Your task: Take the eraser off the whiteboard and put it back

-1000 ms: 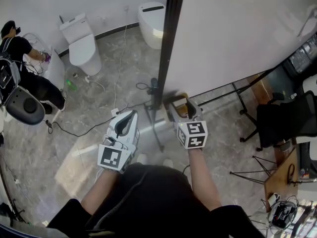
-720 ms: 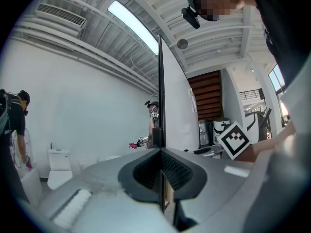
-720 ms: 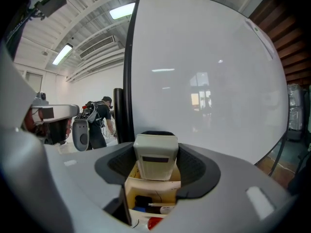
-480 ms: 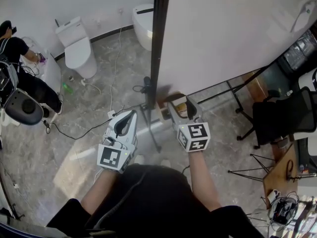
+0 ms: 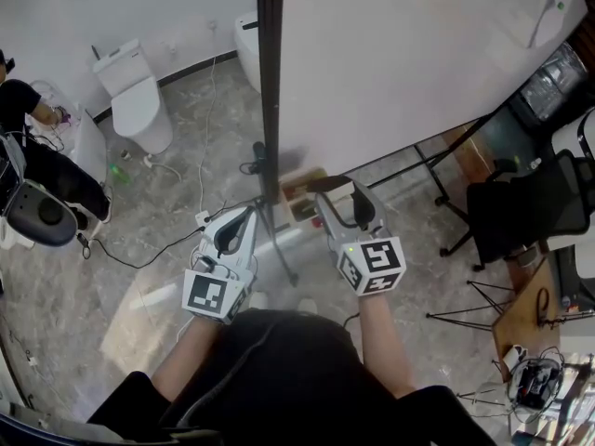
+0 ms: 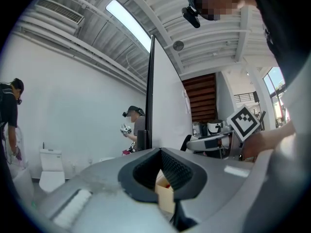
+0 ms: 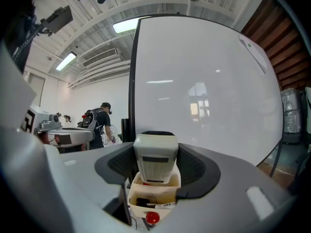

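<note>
A cream eraser with a dark felt face sits between the jaws of my right gripper, which is shut on it. It hangs just above a small cream tray holding a marker and a red cap. That tray is fixed at the lower left corner of the large whiteboard, by its black post. In the head view my right gripper is close in front of the board. My left gripper is to its left, level and open, with nothing between its pads.
The whiteboard's stand legs and cables lie on the marble floor below. Two toilets stand at the back left beside a person. A black office chair and a wooden desk are at the right.
My right gripper has risen with the eraser, away from the tray. The left gripper has shifted only slightly. The head view has swung, so the board's post sits further left.
</note>
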`<state>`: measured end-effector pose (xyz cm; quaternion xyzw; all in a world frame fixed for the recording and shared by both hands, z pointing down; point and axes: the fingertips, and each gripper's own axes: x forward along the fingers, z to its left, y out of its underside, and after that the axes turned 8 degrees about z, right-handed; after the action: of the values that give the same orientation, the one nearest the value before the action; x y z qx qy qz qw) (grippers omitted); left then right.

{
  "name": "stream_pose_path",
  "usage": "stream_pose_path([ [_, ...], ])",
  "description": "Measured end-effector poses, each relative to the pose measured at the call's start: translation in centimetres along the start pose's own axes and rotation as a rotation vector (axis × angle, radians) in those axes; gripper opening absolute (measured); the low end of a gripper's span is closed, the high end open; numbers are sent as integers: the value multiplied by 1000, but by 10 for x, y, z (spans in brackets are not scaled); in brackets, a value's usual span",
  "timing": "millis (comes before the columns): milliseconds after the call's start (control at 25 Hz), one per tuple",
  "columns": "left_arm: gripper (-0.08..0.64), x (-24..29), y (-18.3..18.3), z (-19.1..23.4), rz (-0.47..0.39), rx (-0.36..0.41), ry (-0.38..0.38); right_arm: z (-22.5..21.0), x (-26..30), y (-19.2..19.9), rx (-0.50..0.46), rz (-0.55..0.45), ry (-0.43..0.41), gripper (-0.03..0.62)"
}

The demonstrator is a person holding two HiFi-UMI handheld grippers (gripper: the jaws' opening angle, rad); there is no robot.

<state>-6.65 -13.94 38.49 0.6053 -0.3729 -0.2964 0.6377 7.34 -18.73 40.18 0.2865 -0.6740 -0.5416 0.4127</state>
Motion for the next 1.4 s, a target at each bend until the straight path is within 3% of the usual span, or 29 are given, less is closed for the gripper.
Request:
stream_pose_path([
  [640, 6, 13, -2, -13, 20, 23, 42, -4, -49, -25, -1, -71, 17, 264],
  [1400, 5, 11, -5, -7, 22, 44, 34, 0, -87, -43, 6, -136, 36, 264],
])
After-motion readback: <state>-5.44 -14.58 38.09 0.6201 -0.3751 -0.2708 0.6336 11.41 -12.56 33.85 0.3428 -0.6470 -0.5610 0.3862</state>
